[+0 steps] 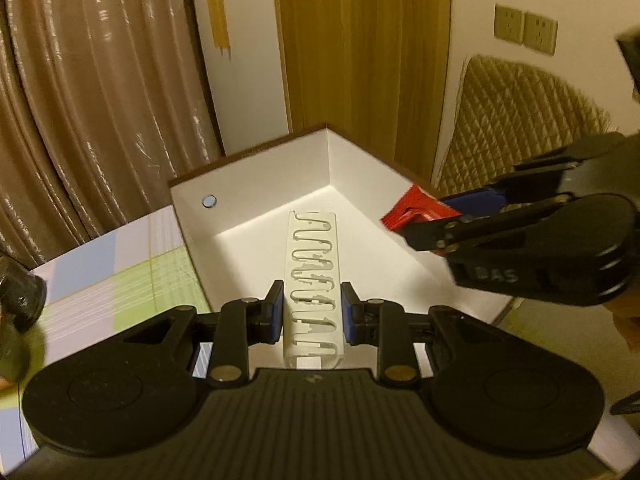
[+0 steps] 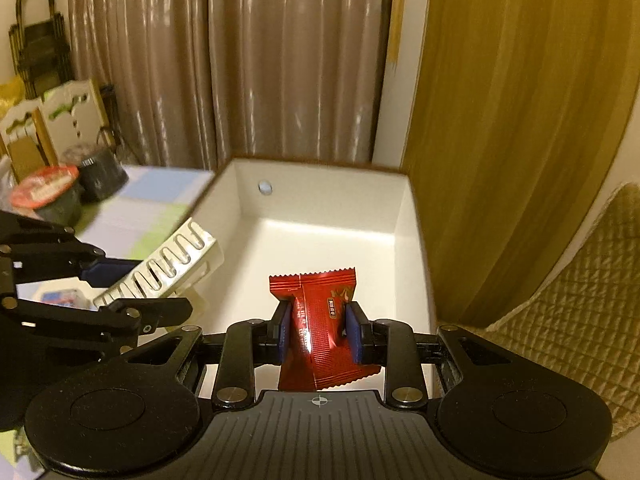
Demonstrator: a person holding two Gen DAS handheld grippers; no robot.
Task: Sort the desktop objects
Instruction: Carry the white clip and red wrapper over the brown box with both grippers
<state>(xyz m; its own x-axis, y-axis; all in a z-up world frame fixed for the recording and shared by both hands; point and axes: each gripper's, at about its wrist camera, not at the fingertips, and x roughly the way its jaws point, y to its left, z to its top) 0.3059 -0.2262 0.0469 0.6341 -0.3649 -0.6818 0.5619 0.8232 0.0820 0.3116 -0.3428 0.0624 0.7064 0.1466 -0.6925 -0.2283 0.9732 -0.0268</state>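
Left wrist view: the left gripper (image 1: 312,312) clasps a clear plastic box of paper clips (image 1: 314,280) between its blue pads, the box running straight ahead along the fingers.
Left gripper's load: it hangs over the open white box (image 1: 360,160), whose far corner lies dead ahead.
Right wrist view: the right gripper (image 2: 319,330) is clenched on a red candy wrapper (image 2: 318,320), pinched at the wrapper's waist, crimped ends fanning out ahead of and behind the pads.
Right gripper's load: held above the white box (image 2: 404,216) interior, nearer the right-hand wall.
Grippers together: the left one (image 2: 116,280) enters from the left of the right gripper, its clip box (image 2: 160,268) tilted over the box's left rim; the right gripper (image 1: 424,224) with the wrapper (image 1: 412,208) shows at the left gripper's right.
Bench: a checked cloth (image 1: 120,272) lies left of the white box.
Elsewhere on the bench: two dark cups, one with a red lid (image 2: 50,196), the other (image 2: 100,174) just beside it, far left of the right gripper.
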